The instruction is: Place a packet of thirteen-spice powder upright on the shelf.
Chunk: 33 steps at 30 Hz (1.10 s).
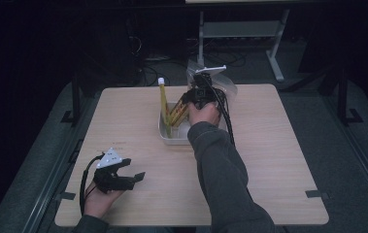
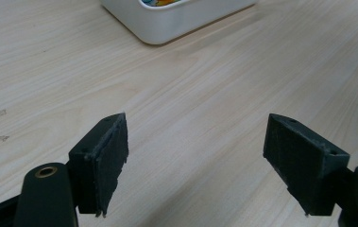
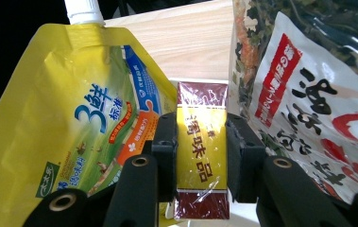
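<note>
right tongs (image 3: 201,161) clamped on yellow-and-maroon packet (image 3: 201,142) | packet in white tub (image 1: 168,133), surface middle, between yellow spout pouch (image 3: 72,127) and dried-vegetable bag (image 3: 309,94) | left tongs (image 2: 196,161) open, empty, near-left corner

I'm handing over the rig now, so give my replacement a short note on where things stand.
Right gripper: shut on the yellow and maroon wrapped box, at the white bin.
Left gripper: open, holding nothing, near the table's front left.
In the bin: yellow spouted pouch and clear dried-vegetable bag, either side of the box.
Done: box gripped.
Left: whether it goes in or out is unclear.
</note>
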Each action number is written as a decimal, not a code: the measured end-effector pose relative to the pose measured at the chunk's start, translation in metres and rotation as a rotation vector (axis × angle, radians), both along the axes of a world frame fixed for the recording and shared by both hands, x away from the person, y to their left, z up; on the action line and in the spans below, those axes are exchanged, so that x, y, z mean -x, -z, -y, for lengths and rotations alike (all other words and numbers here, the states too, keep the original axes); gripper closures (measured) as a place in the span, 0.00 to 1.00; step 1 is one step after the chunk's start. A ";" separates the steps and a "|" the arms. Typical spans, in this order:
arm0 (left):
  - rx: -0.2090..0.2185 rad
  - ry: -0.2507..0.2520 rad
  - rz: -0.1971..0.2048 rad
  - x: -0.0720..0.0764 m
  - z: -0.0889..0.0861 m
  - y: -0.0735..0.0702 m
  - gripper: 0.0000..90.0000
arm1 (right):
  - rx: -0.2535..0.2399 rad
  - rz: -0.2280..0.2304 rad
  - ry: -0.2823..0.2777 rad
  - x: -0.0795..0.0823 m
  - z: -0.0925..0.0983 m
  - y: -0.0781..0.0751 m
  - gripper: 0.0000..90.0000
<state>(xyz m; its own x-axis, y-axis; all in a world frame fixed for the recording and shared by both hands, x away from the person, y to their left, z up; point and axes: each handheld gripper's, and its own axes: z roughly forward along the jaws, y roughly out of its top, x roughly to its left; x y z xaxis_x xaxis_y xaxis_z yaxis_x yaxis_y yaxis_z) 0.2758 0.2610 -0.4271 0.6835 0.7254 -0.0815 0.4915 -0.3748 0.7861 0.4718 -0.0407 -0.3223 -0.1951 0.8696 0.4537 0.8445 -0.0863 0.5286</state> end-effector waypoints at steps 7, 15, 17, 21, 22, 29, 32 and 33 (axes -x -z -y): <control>0.000 0.003 0.001 0.001 0.000 0.000 0.25 | -0.003 0.010 0.031 0.006 0.000 0.005 0.75; -0.001 0.003 -0.001 0.002 0.001 0.000 0.25 | -0.018 0.015 0.014 0.011 0.003 0.006 0.73; -0.003 0.004 -0.002 0.002 0.001 0.001 0.25 | -0.032 0.006 0.010 0.011 0.004 0.005 0.72; -0.003 0.003 -0.002 0.002 0.001 0.001 0.26 | -0.050 0.004 -0.003 0.012 0.005 0.004 0.71; -0.003 0.002 -0.002 0.002 0.001 0.001 0.26 | -0.053 0.002 -0.009 0.012 0.005 0.004 0.71; -0.001 0.003 -0.002 0.002 0.001 0.000 0.26 | -0.083 -0.009 -0.039 0.012 -0.002 0.007 0.68; 0.000 0.004 -0.002 0.002 0.001 0.000 0.26 | -0.080 -0.010 -0.046 0.013 -0.004 0.006 0.67; 0.000 0.004 -0.001 0.002 0.001 0.000 0.26 | -0.079 -0.010 -0.050 0.013 -0.004 0.006 0.67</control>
